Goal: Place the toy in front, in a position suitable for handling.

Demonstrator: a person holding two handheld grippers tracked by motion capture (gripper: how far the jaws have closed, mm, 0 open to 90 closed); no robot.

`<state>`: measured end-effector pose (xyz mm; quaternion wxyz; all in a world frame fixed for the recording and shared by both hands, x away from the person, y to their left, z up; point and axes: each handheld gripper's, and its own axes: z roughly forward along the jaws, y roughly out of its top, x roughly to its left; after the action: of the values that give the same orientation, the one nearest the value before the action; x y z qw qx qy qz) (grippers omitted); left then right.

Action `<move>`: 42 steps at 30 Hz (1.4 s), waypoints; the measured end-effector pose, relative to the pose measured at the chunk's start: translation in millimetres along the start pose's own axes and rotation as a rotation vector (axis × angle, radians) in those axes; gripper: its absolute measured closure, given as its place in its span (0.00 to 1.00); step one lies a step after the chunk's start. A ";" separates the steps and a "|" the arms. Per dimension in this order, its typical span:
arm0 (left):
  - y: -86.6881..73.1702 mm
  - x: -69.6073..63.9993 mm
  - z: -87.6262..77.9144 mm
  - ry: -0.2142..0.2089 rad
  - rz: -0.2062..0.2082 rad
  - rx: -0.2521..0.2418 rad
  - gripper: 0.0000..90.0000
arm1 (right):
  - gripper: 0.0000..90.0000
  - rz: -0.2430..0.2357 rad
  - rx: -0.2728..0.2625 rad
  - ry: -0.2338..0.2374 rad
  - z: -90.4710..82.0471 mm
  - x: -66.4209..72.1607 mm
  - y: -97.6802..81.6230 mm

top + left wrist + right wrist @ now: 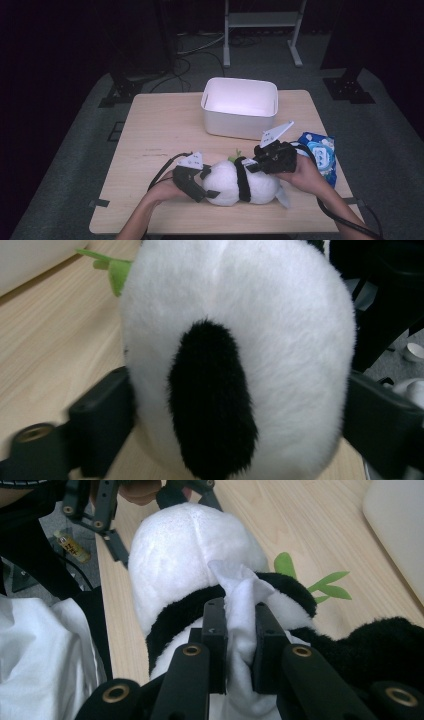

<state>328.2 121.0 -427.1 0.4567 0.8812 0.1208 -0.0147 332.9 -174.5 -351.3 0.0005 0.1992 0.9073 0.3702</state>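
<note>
A black-and-white plush panda (227, 182) lies on its side near the front edge of the wooden table (160, 135). My left gripper (210, 183) reaches in from the left, its jaws spread wide around the panda's round white end (280, 340), and both pads press into the fur. From the right, my right gripper (250, 165) comes over the panda's black band. In the right gripper view it (240, 645) is shut on a white fabric flap (237, 587) of the toy. Green felt leaves (325, 582) stick out from the panda's far side.
A white rectangular bin (235, 125) stands open behind the panda at the table's middle back. A blue packet (320, 152) lies at the right edge beside the right hand. Dark stands and cables occupy the floor beyond the table.
</note>
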 end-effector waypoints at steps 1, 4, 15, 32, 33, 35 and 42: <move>0.2 0.8 -2.1 0.002 -0.003 -0.006 0.21 | 0.88 0.001 -0.003 -0.003 -0.2 0.0 0.0; 2.2 1.5 -6.2 0.012 0.002 -0.017 0.33 | 0.88 0.002 -0.012 -0.009 -0.1 -0.4 0.4; 17.9 -2.3 -22.1 0.070 0.063 0.037 0.37 | 0.88 0.012 -0.040 0.008 1.6 -0.9 4.0; 46.0 -7.4 -58.1 0.158 0.148 0.085 0.38 | 0.88 -0.027 -0.021 -0.025 13.0 -2.7 34.5; 46.5 -7.5 -56.7 0.155 0.145 0.080 0.37 | 0.88 -0.024 -0.014 -0.029 13.5 -2.8 31.8; 48.3 -7.6 -54.1 0.146 0.143 0.070 0.34 | 0.88 -0.015 -0.009 -0.030 13.5 -4.1 25.3; 59.1 -10.3 -44.7 0.138 0.130 0.036 0.20 | 0.88 0.028 -0.027 -0.023 7.6 -12.1 6.9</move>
<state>327.8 122.4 -352.3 0.4315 0.8941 0.0944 0.0737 347.7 -169.3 -354.0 0.0083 0.2161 0.8992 0.3803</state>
